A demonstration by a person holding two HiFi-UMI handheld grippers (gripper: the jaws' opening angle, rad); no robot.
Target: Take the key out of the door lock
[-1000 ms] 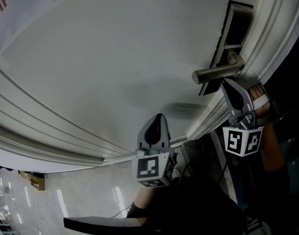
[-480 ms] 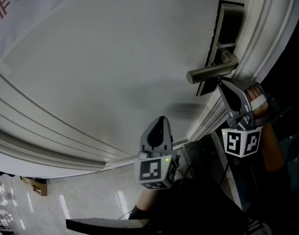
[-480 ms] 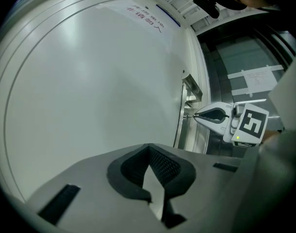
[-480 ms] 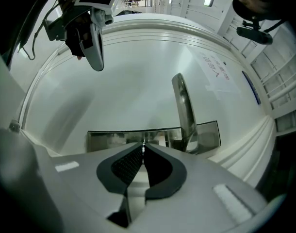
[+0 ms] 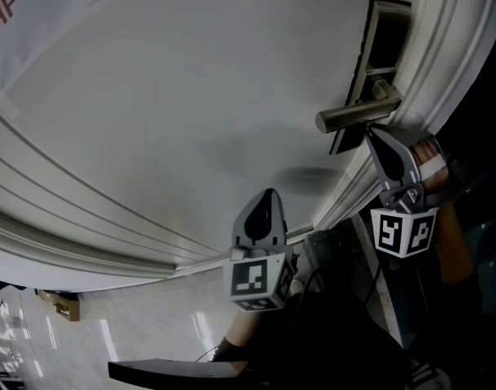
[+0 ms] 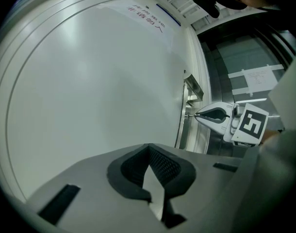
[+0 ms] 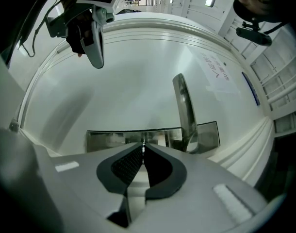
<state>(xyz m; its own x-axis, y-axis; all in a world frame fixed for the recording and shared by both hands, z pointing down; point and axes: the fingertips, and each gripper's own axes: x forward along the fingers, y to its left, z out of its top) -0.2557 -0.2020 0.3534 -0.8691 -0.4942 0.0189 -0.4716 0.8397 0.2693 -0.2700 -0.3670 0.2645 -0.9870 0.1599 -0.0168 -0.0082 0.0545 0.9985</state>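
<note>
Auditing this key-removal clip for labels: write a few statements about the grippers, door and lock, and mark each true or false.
1. The right gripper is shut at the lock plate, pinching the key. True.
2. The left gripper holds the door handle. False: it is shut on nothing, well clear of the handle.
3. In the head view the door handle lies just above the right gripper. True.
4. The door is dark brown. False: it is white.
5. The key hangs free of the lock. False: it reaches from the right gripper's tips to the lock plate.
</note>
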